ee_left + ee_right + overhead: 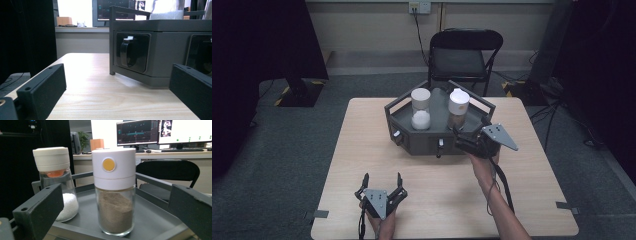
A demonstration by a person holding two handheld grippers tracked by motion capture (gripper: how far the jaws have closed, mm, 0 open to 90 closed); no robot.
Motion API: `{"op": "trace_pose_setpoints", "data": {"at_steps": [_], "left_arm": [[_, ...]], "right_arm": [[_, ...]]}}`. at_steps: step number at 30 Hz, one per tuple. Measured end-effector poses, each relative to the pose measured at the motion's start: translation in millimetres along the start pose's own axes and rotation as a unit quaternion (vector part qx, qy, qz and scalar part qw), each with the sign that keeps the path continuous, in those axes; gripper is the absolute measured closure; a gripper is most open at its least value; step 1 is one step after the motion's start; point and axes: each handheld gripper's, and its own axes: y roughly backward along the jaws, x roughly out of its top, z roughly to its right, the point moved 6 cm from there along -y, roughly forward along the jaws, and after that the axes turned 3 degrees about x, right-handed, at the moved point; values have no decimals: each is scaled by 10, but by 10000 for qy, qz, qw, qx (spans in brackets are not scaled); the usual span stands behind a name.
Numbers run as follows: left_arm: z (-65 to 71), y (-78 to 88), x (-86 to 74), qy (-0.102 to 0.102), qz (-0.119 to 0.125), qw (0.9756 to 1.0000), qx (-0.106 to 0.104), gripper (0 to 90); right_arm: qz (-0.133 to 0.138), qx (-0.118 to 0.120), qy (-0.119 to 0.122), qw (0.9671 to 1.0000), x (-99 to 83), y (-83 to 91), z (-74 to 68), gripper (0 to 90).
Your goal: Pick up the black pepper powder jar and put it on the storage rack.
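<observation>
Your left gripper (381, 186): jaws spread, low over the wooden surface (362, 150), well short of the grey tray (396, 114) | your right gripper (468, 136): jaws spread, at the tray's front-right rim, facing the brown-powder shaker (114, 192) (white cap, yellow dot) | salt shaker (57, 182) beside it, both upright in the tray.

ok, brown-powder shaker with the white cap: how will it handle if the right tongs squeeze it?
The brown-powder shaker looks rigid: clear glass-like body, so probably smooth and somewhat slippery between the right tongs. It stands tall on a narrow base, so a push near the white cap may tip it. About half full, likely moderate weight.
</observation>
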Motion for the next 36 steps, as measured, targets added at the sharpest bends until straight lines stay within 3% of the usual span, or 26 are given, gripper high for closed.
{"op": "trace_pose_setpoints", "data": {"at_steps": [7,20,26,36], "left_arm": [[0,0,0,-2,-2,10000,0,8],[0,0,0,-2,0,10000,0,8],[0,0,0,-2,0,10000,1,8],[2,0,0,-2,0,10000,7,8]], "right_arm": [[153,-55,-31,9999,-49,177,23,0],[241,-215,-53,9995,-359,571,-6,0],[238,-232,1,9994,-372,720,9,0],[294,-506,-16,9983,-597,985,4,0]]}}
